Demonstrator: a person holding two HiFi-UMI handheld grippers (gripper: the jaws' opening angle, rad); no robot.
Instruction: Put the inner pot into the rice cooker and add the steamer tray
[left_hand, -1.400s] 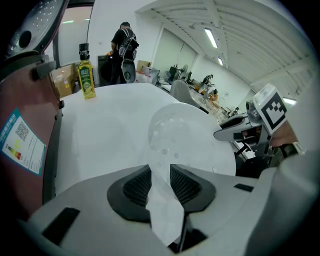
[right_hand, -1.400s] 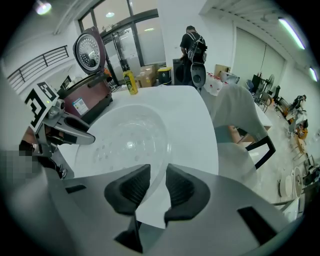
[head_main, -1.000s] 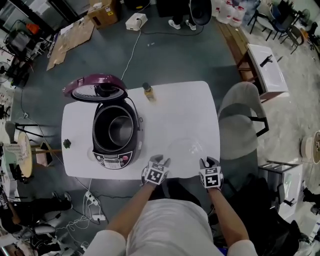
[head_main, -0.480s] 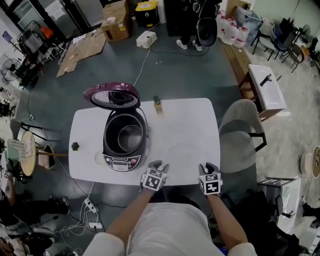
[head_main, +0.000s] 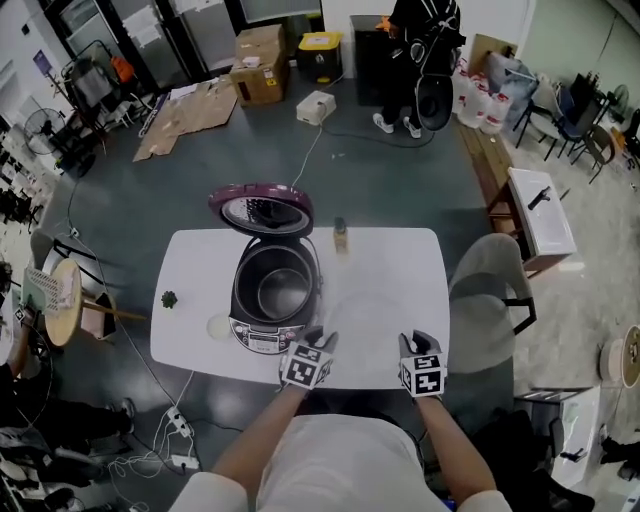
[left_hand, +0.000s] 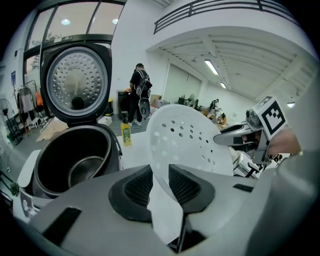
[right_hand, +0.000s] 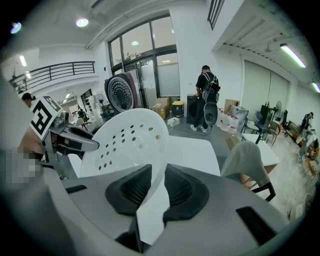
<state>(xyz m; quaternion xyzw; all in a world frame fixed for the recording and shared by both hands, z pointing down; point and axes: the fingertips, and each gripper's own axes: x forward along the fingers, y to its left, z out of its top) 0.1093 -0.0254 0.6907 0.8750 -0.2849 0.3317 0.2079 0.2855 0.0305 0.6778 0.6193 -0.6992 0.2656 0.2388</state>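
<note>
At near tabletop edge: left gripper (head_main: 318, 338) and right gripper (head_main: 420, 342) each pinch the thin rim of the white perforated steamer tray (left_hand: 195, 140), pads nearly together with the rim between them. They grip opposite sides, probably so the floppy tray stays balanced and can't swing. The tray is held clear of the tabletop (head_main: 400, 260), just right of the rice cooker (head_main: 245, 300). The inner pot (head_main: 282, 290) is already seated in it. The lid (head_main: 262, 208) stands open at the far side, so the mouth is free for a drop-in from above. A small bottle (head_main: 341, 236) sits far-right of the cooker, out of the way.
</note>
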